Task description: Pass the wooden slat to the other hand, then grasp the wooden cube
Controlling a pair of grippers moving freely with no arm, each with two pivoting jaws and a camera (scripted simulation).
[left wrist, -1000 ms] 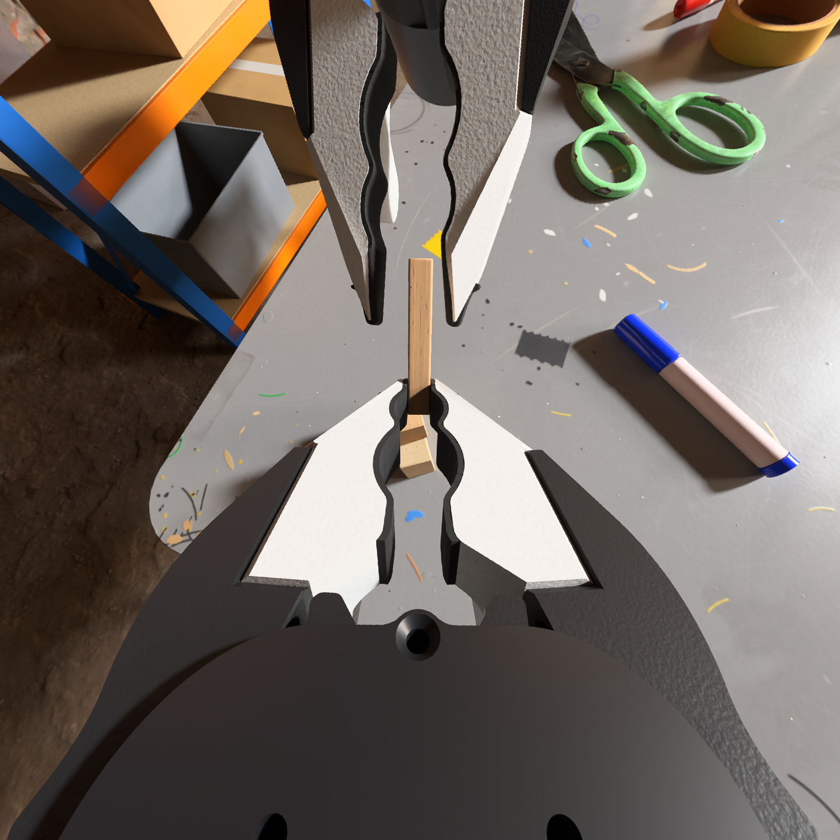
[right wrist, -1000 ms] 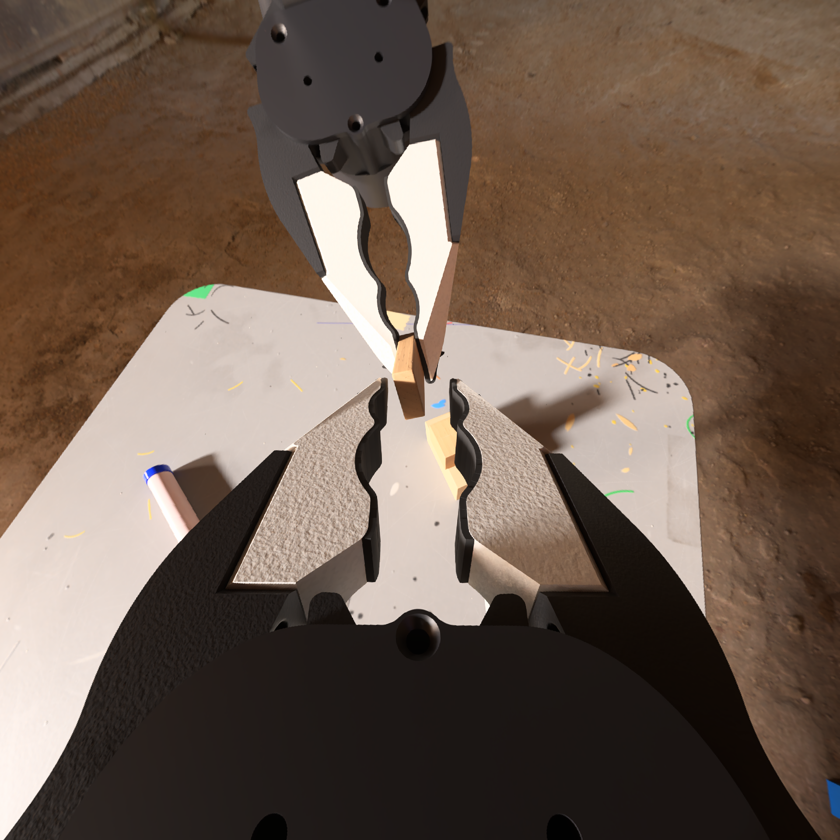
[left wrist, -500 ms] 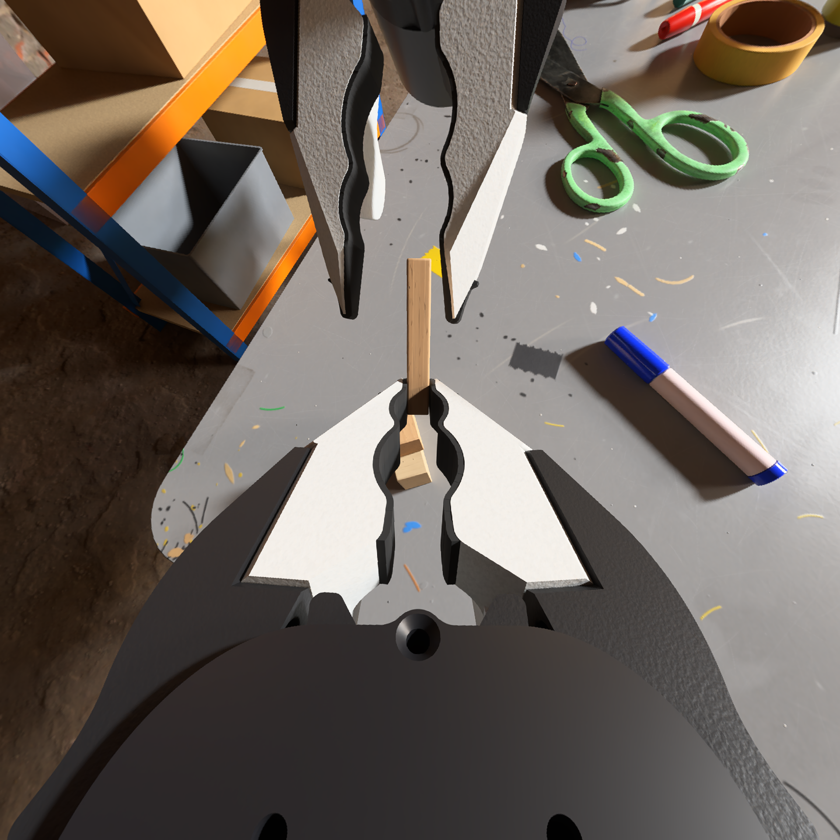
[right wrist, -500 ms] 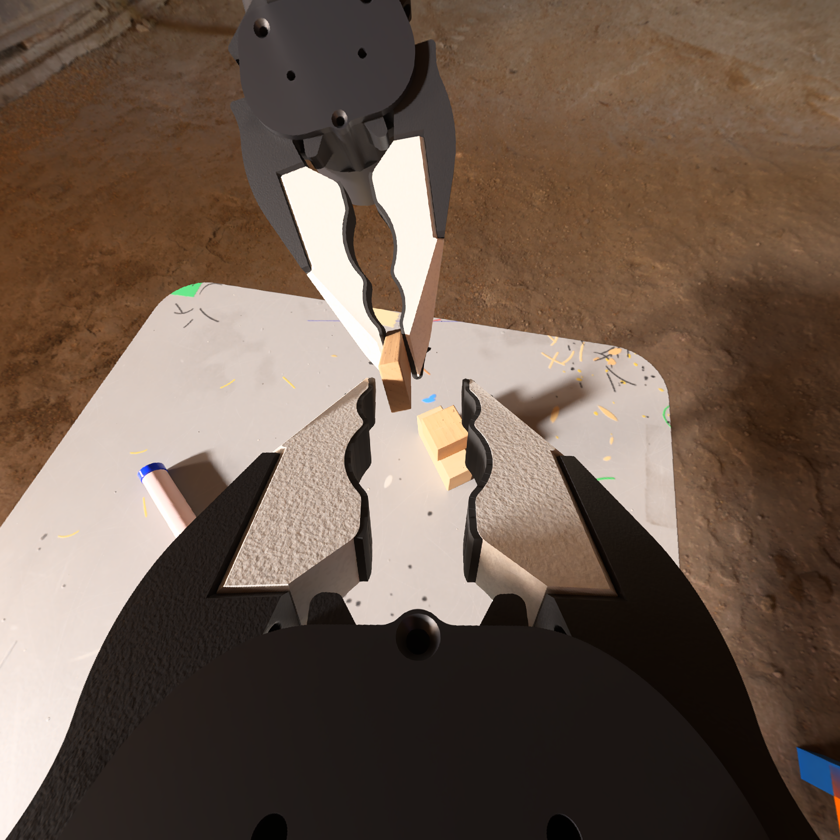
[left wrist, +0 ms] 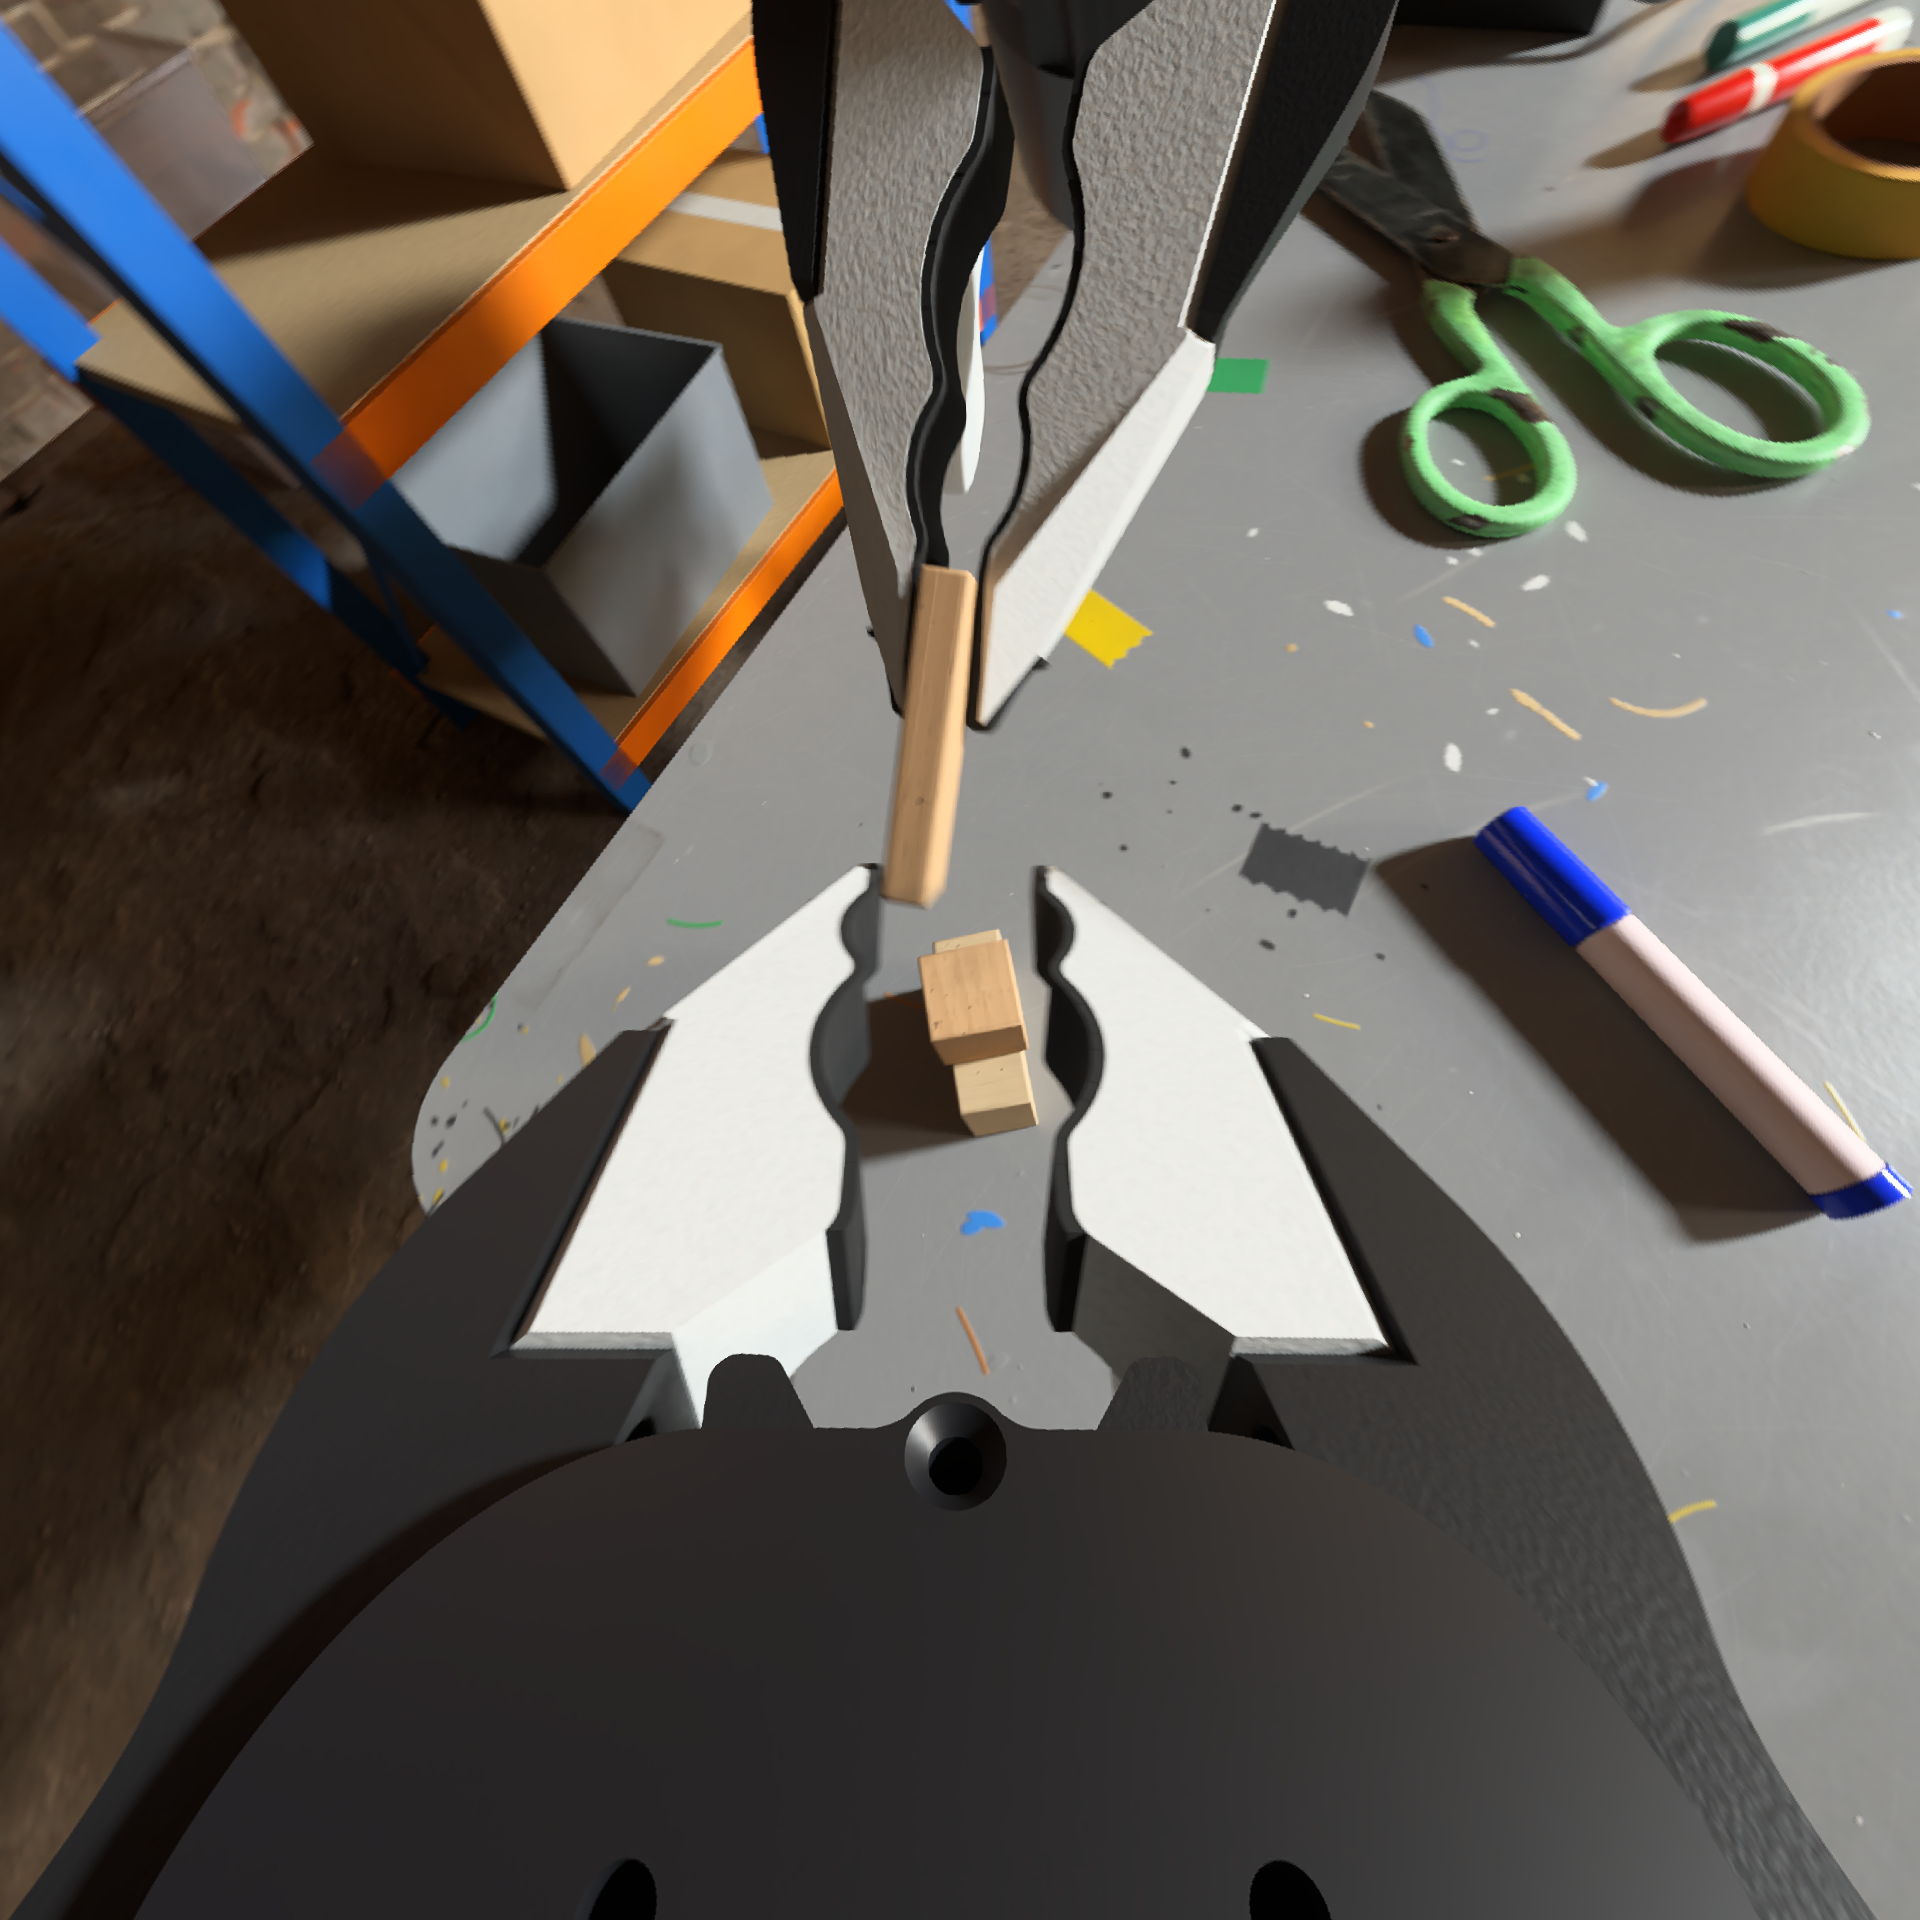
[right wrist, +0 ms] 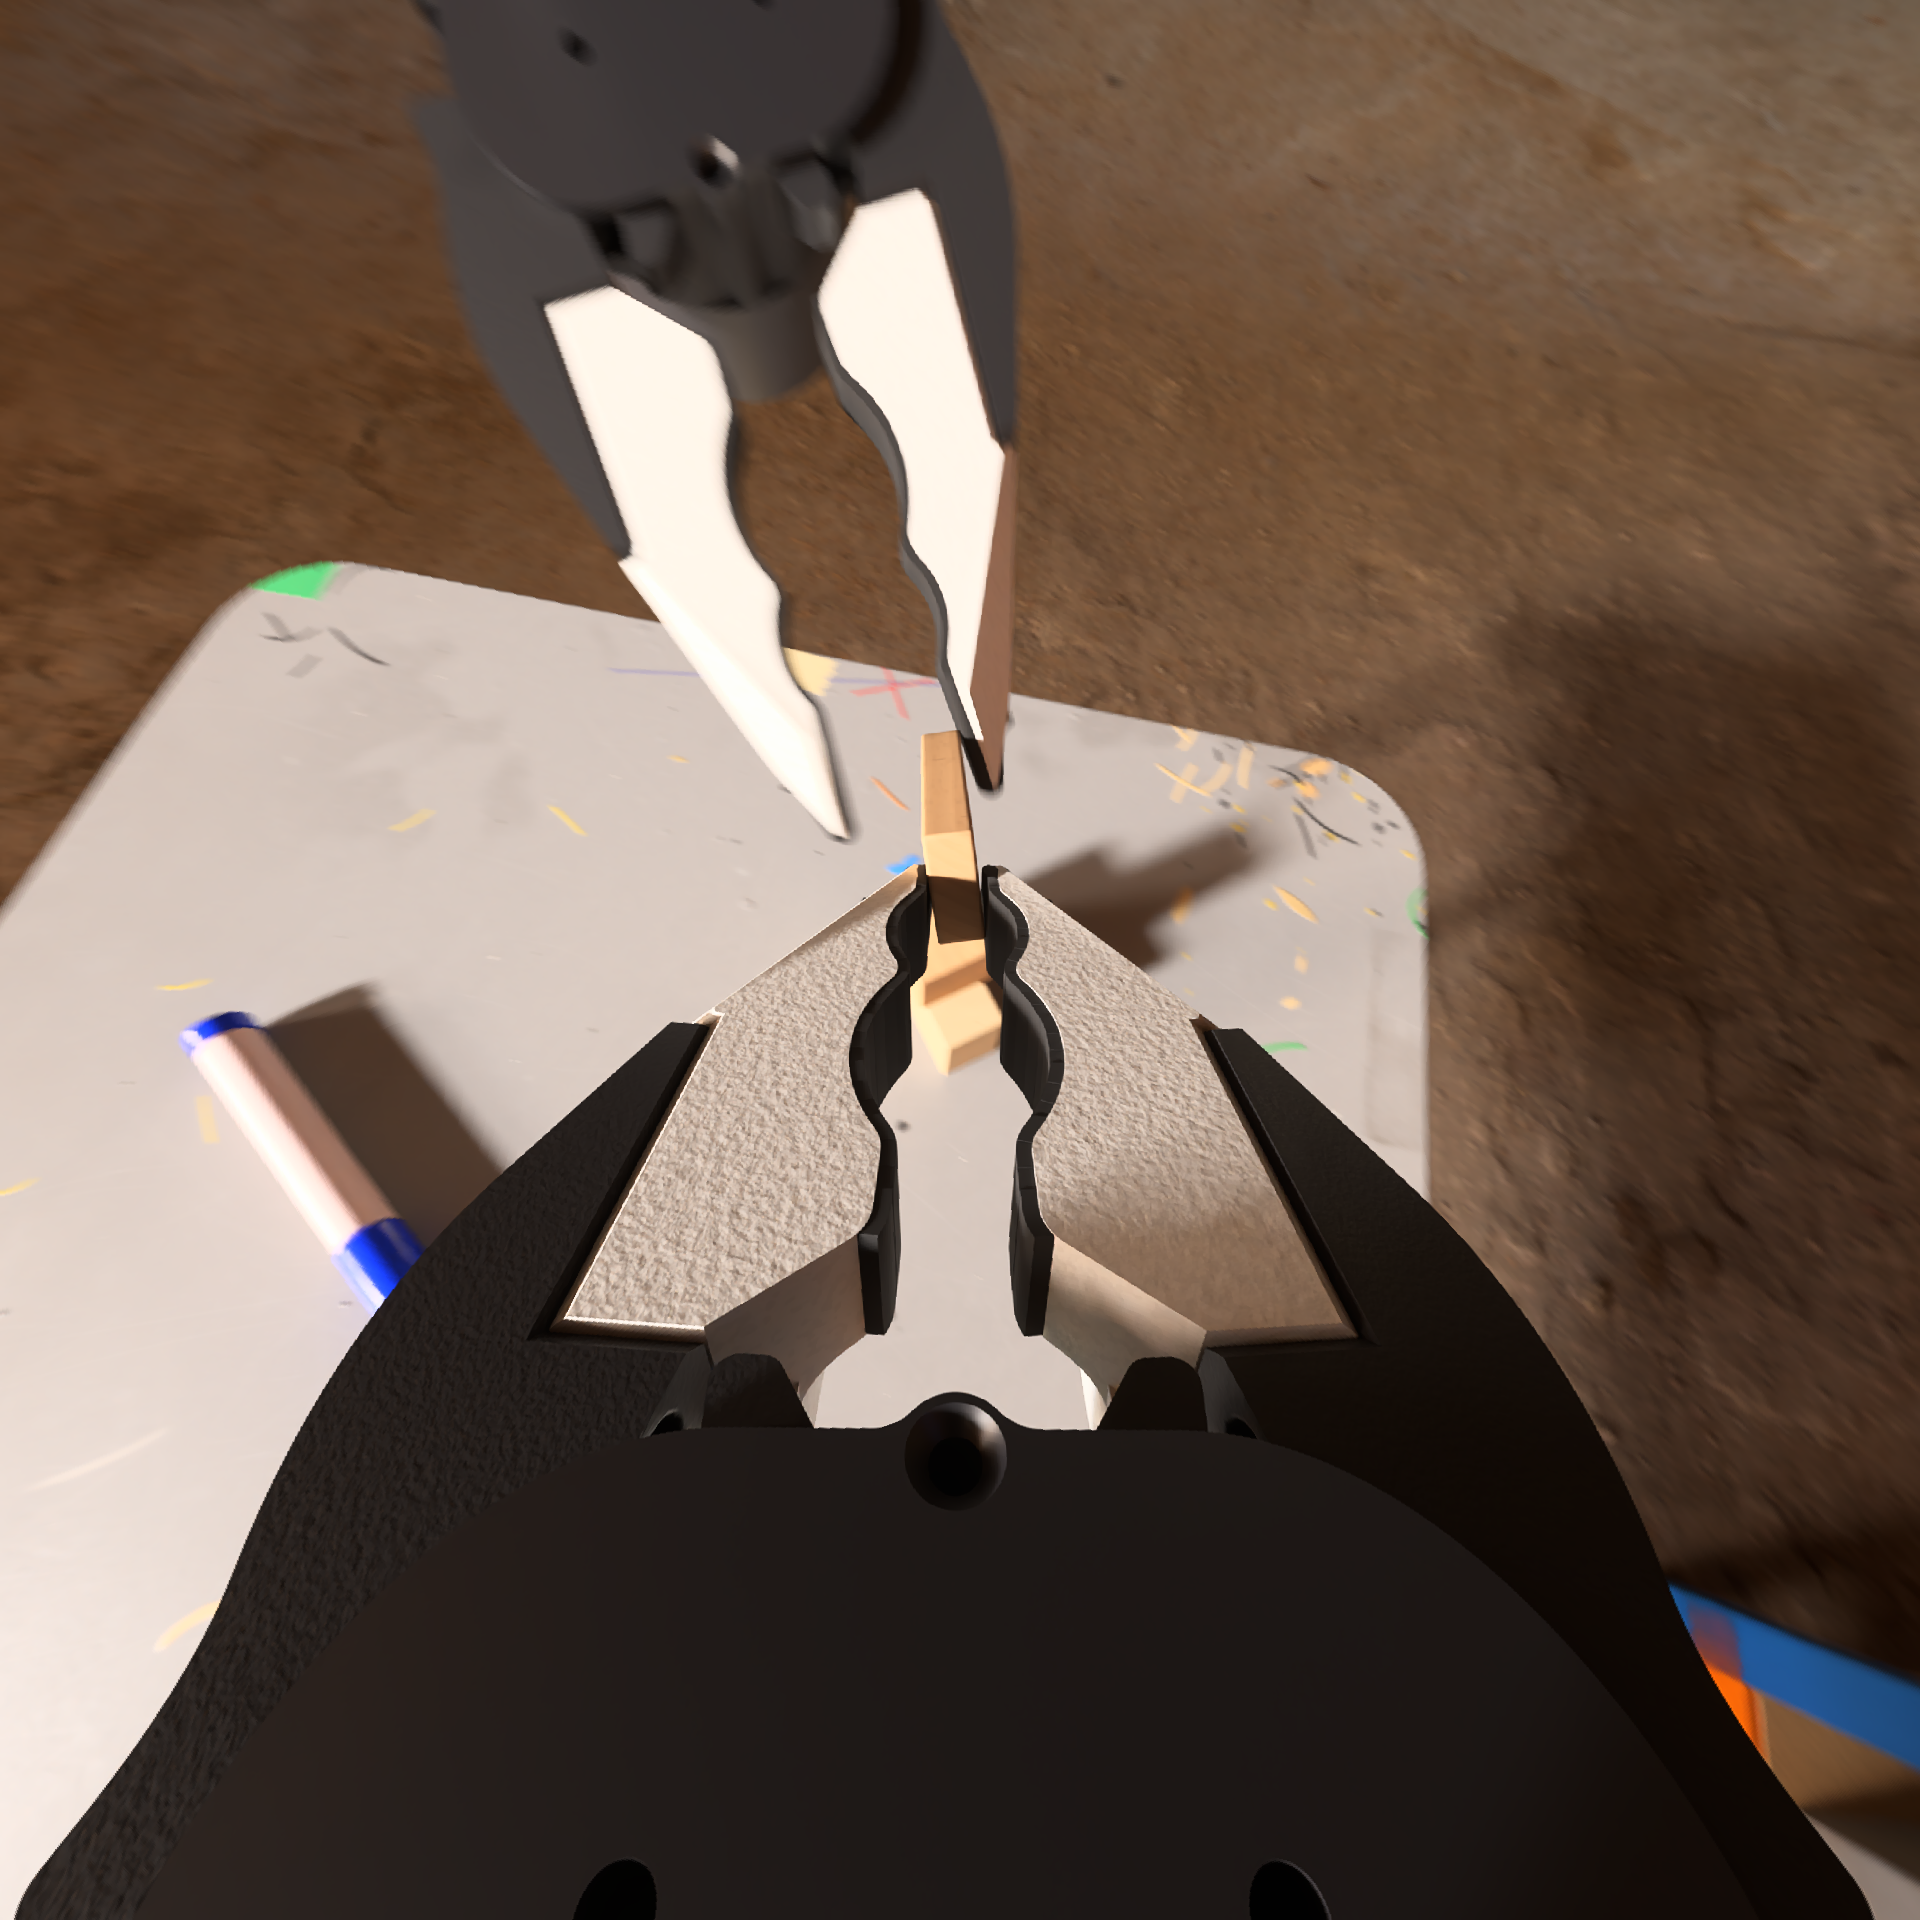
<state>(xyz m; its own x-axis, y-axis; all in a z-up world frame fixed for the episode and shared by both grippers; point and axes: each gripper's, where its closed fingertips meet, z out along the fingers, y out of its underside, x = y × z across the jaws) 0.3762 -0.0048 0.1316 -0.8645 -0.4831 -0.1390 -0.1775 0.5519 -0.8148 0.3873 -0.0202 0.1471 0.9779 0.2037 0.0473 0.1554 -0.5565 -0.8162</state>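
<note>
The wooden slat (left wrist: 928,748) hangs above the grey table (left wrist: 1351,1351), gripped at its far end by my right gripper (left wrist: 935,712). In the right wrist view the right gripper (right wrist: 953,881) is shut on the slat (right wrist: 945,821). My left gripper (left wrist: 956,883) is open, its fingertips level with the slat's free end but apart from it. It also shows open in the right wrist view (right wrist: 906,802). The wooden cube (left wrist: 971,997) lies on the table below, between the left fingers, with a smaller wooden block (left wrist: 995,1091) against it. The cube also shows in the right wrist view (right wrist: 961,1023).
A blue-capped marker (left wrist: 1683,1008) lies to the right, with green scissors (left wrist: 1642,416), a yellow tape roll (left wrist: 1860,166) and red and green pens (left wrist: 1787,62) farther back. A blue and orange shelf rack (left wrist: 499,312) with a grey bin (left wrist: 592,499) stands past the table's left edge (left wrist: 499,1039).
My left gripper has opened and let go of the slat. My right gripper has shut on the slat's other end and now holds it.
</note>
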